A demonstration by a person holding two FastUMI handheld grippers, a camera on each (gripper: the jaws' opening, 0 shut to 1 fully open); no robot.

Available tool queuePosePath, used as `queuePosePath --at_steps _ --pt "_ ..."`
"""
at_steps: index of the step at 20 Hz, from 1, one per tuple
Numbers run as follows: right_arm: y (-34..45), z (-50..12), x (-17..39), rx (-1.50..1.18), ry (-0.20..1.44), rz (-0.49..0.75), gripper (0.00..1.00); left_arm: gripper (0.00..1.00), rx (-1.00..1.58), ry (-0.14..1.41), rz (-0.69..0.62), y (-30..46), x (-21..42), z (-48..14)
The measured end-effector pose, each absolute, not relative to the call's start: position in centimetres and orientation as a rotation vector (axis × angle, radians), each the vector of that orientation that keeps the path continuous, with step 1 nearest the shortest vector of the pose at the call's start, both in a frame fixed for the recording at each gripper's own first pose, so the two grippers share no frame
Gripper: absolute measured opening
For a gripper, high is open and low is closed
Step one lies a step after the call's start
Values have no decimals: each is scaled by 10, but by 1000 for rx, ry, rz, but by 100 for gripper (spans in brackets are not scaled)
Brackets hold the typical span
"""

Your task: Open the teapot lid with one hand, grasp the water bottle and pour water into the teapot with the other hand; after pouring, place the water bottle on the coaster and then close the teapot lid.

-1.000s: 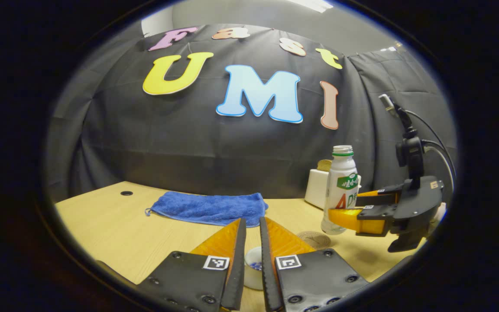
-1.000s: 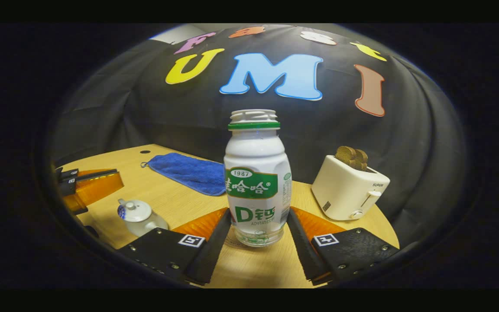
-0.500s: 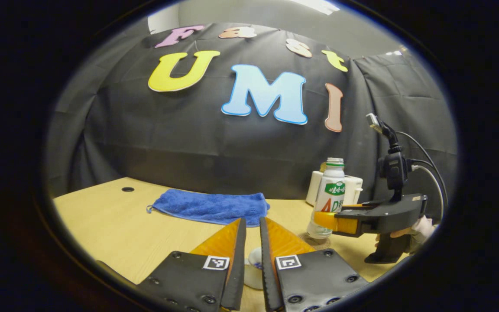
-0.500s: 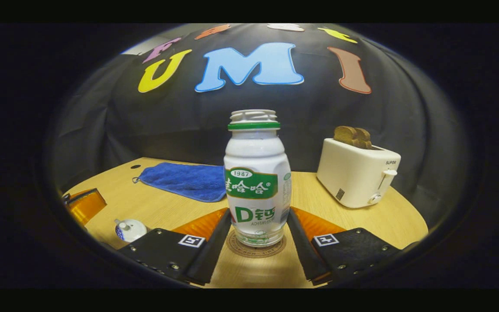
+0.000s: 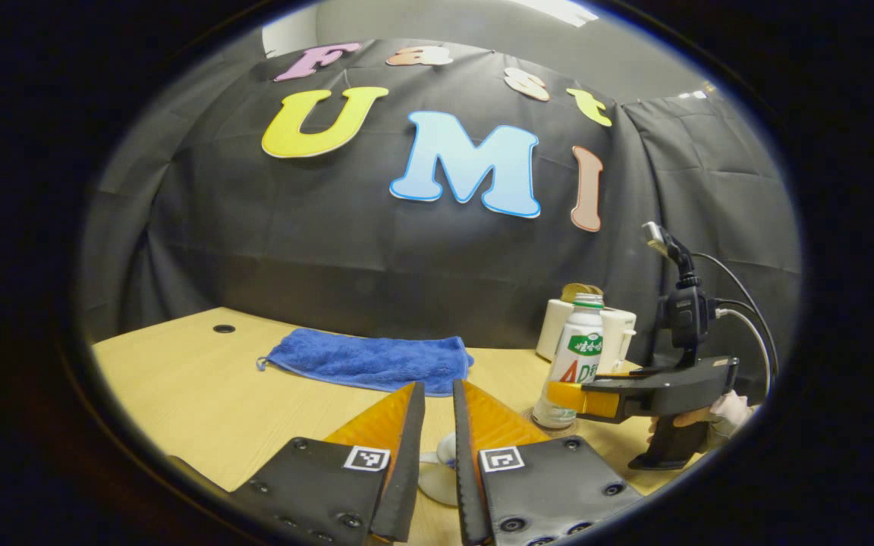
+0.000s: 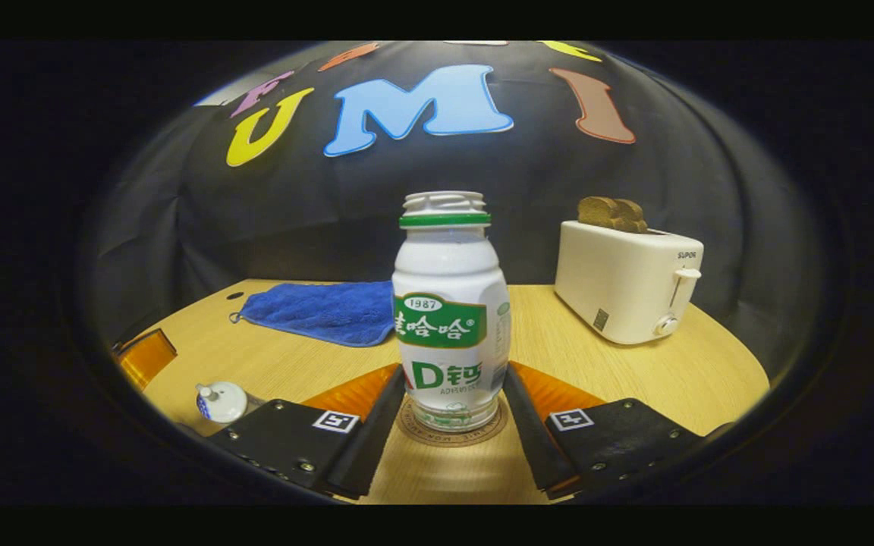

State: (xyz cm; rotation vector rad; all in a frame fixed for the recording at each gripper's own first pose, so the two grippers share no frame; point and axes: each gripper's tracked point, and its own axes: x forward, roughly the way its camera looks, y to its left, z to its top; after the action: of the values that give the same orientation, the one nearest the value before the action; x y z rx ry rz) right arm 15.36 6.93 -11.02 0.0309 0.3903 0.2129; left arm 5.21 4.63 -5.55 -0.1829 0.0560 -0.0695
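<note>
The white water bottle (image 6: 448,303), uncapped and with a green label, stands upright on the round coaster (image 6: 452,434). My right gripper (image 6: 454,371) is shut on its lower body, one finger on each side. In the left gripper view the bottle (image 5: 577,356) and right gripper (image 5: 581,398) are at the right, on the coaster (image 5: 553,429). The small white teapot (image 6: 221,400) sits at the lower left with its knobbed lid on. My left gripper (image 5: 437,387) hovers above the teapot (image 5: 437,474), fingers almost together with nothing between them.
A white toaster (image 6: 627,280) with bread in it stands at the back right of the wooden table (image 6: 634,379). A blue towel (image 6: 323,311) lies at the back centre. A hand (image 5: 725,409) holds the right gripper's grip.
The right gripper has carried the bottle down and away from the teapot, setting it on the coaster. The left gripper has barely moved.
</note>
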Motion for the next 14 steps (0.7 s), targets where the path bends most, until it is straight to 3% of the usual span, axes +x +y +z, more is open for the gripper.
queuePosePath --at_steps 9,11,14 --pt "66 -118 150 30 375 219 81 27 -175 70 -69 46 53 -60" --pt "65 -118 147 23 369 215 95 27 -175 71 -69 46 52 -60" --pt "61 -110 141 -1 340 206 99 27 -172 74 -72 46 53 -60"
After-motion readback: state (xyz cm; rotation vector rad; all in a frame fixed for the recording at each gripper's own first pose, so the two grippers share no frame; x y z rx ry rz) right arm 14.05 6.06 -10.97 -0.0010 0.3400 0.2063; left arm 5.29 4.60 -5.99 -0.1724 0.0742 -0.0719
